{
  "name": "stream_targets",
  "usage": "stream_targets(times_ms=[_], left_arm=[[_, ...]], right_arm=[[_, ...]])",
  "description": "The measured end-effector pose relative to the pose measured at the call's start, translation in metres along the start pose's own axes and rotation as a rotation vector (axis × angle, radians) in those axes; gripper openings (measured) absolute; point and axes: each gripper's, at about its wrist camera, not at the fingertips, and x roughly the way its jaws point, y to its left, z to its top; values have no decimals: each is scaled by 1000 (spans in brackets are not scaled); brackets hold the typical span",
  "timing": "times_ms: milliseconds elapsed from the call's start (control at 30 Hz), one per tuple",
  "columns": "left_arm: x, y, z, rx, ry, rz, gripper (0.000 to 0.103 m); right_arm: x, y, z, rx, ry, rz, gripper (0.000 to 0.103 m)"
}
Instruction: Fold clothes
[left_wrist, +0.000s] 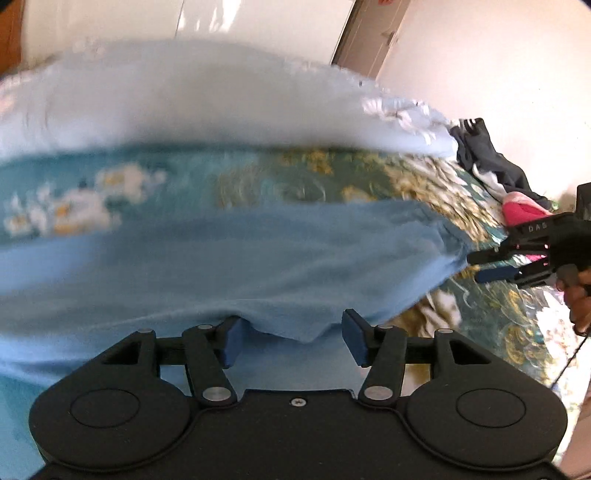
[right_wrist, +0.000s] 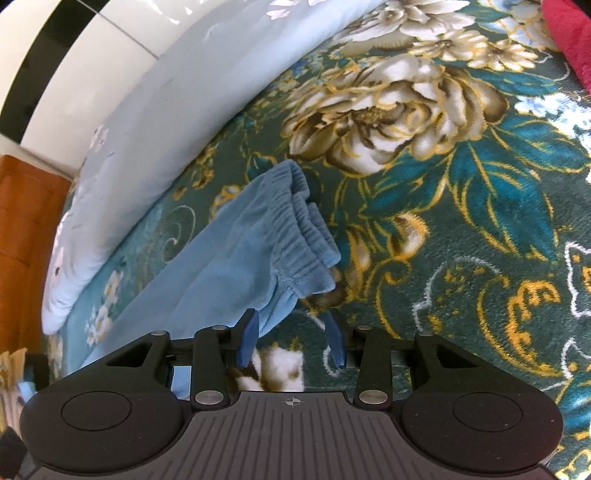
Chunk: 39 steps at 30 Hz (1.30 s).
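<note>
Floral teal blanket (right_wrist: 461, 229) beneath pale pillow (right_wrist: 155, 122), white wall (left_wrist: 480, 66).

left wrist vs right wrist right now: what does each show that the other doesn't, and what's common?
Left wrist only: the right gripper seen from outside, open at the garment's end, a pile of dark and pink clothes behind it, and a doorframe.

Right wrist only: the elastic waistband in sharp detail, the big cream flower on the blanket, and an orange-brown wooden surface.

Both: the blue garment, the teal floral blanket, the pale blue pillow. The left gripper is open too.
</note>
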Motion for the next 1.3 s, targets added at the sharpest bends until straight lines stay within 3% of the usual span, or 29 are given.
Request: stream_targets(times_ms=[133,400,500,667,733,833,900,1000,1033,1067,1167,1300], left_arm=[[5,-4,8,44,-24,-12,61],[25,1,3,102,80,-81,63],[24,5,13,44,90,-137,60],[21,33,26,-207,102,-217,10],[17,51,29,-347,78,-267,3],[18,73,37,-524,-4,-293,4],[28,79,47,-511,-26,-237,4],[53,84,56,-463,19,-165,7],[59,86,57,-470,40,-163,17],[63,88,58,-489,61,-165,35],[57,91,58,-533,82,-205,46],[29,85,52,-484,90,-277,48]], right_arm=[[4,0,2,4,9,0,37],[3,-5,8,10,4,-9,37],[3,-7,9,23,4,-12,37],[5,-7,8,36,6,-9,37],[6,-7,8,38,7,-11,37],[9,-6,8,42,8,-12,37],[10,-5,8,42,9,-13,37],[13,-2,8,41,13,-15,37],[14,-1,8,40,14,-15,37],[14,0,9,35,16,-16,37],[13,1,11,28,18,-17,37],[13,0,10,37,17,-16,37]])
